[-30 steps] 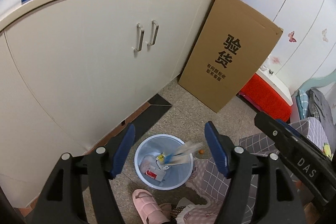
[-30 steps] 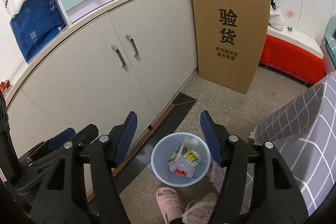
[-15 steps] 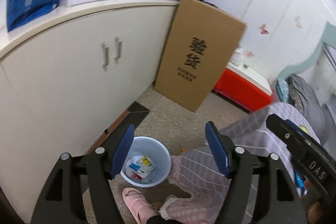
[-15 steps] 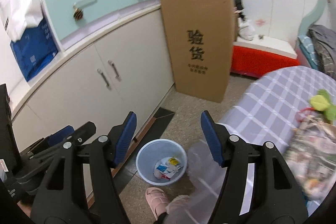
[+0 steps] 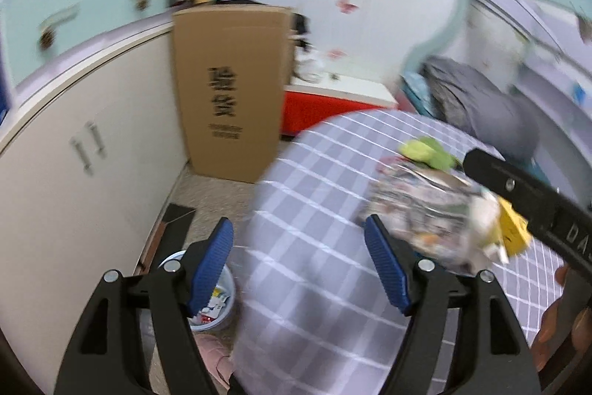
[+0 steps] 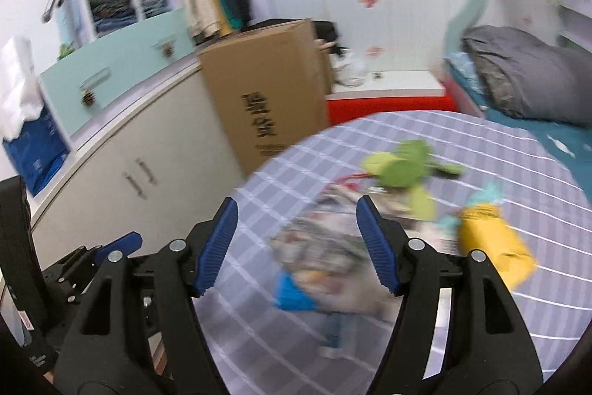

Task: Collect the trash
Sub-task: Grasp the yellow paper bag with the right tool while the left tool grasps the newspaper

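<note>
My left gripper (image 5: 298,221) hovers over the near edge of a round table with a grey checked cloth (image 5: 314,173). Its jaws are opening, with nothing between them. Low on the left a pale blue bin (image 5: 228,311) stands on the floor with packets inside. On the cloth lies blurred litter: a printed wrapper (image 5: 418,206), a yellow packet (image 5: 512,228) and a green scrap (image 5: 429,150). My right gripper (image 6: 296,200) is open and empty above the same table (image 6: 407,321). Beyond its tips lie the printed wrapper (image 6: 318,239), a blue piece (image 6: 292,291) and the yellow packet (image 6: 492,239).
A tall cardboard box (image 5: 229,80) leans on the white cabinet (image 5: 92,173) left of the table. Behind are a red bench (image 5: 322,106) and a bed with grey bedding (image 6: 518,76). A pink slipper (image 5: 214,354) shows by the bin.
Both views have swung up and right, from looking down into the bin to the checked table. The packets that were falling now lie in the bin. Both grippers stay empty.
</note>
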Demonstrator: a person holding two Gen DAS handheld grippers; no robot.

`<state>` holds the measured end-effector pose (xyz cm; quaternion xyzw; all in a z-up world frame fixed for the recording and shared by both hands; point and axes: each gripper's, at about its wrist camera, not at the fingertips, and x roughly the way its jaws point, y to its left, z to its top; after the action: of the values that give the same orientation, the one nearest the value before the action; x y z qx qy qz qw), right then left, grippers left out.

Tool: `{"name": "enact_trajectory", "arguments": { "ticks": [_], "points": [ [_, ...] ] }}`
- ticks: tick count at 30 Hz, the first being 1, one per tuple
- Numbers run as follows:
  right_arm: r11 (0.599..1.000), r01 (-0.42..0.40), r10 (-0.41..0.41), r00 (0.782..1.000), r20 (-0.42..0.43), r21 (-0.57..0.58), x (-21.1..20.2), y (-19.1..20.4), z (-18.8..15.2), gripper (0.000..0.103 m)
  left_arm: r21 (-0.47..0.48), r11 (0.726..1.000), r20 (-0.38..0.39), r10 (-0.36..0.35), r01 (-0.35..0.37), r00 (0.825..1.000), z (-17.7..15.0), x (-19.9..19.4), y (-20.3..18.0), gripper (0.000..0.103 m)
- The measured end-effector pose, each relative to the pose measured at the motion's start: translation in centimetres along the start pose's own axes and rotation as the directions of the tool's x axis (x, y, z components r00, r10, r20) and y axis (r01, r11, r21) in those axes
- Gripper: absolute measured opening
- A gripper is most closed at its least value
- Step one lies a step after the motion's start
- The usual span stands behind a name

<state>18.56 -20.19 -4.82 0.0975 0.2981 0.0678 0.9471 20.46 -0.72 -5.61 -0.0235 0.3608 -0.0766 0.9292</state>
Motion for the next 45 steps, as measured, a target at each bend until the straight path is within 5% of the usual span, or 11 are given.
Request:
{"name": "enact_trajectory", "arguments": {
  "ticks": [7, 15, 20, 22, 26, 29, 34, 45],
  "points": [
    [0.990, 0.126, -0.127, 0.992, 0.009, 0.066, -2.4, -7.5, -1.1, 0.068, 0.178, 0.979, -0.060, -0.092, 0.101, 0.994, -0.6, 1.5, -8.2, 0.072],
    [0.976, 0.191, -0.189, 0.982, -0.029, 0.106, -2.8, -11.9, -2.6, 0.073, 0.262, 0.949, -0.139, -0.142, 0.175, 0.980, -2.0, 3.9, -12.5, 0.071],
    [0.974, 0.197, -0.188, 0.978, -0.093, 0.108, -1.2, -13.3, -3.3, 0.077, 0.243, 0.951, -0.166, -0.155, 0.193, 0.974, -1.4, 5.3, -12.8, 0.038],
    [0.977, 0.189, -0.177, 0.977, -0.117, 0.102, -0.5, -13.5, -3.6, 0.078, 0.257, 0.948, -0.135, -0.158, 0.189, 0.978, -1.2, 4.6, -13.0, 0.019],
    [0.979, 0.185, -0.170, 0.972, -0.165, 0.082, 1.2, -13.8, -3.9, 0.078, 0.260, 0.948, -0.086, -0.167, 0.184, 0.982, -0.5, 3.1, -13.0, 0.001],
    [0.983, 0.163, -0.146, 0.973, -0.180, 0.084, 2.1, -14.1, -4.0, 0.076, 0.243, 0.955, -0.044, -0.165, 0.170, 0.985, 0.1, 2.1, -12.3, 0.001],
    [0.986, 0.152, -0.136, 0.972, -0.193, 0.072, 2.3, -13.9, -3.9, 0.046, 0.201, 0.970, 0.029, -0.149, 0.140, 0.988, 1.2, 0.2, -10.6, 0.000],
    [0.984, 0.167, -0.162, 0.983, -0.082, 0.061, -1.3, -12.1, -1.9, 0.040, 0.091, 0.989, 0.157, -0.133, 0.120, 0.979, 2.9, -3.7, -5.7, 0.000]
  ]
}}
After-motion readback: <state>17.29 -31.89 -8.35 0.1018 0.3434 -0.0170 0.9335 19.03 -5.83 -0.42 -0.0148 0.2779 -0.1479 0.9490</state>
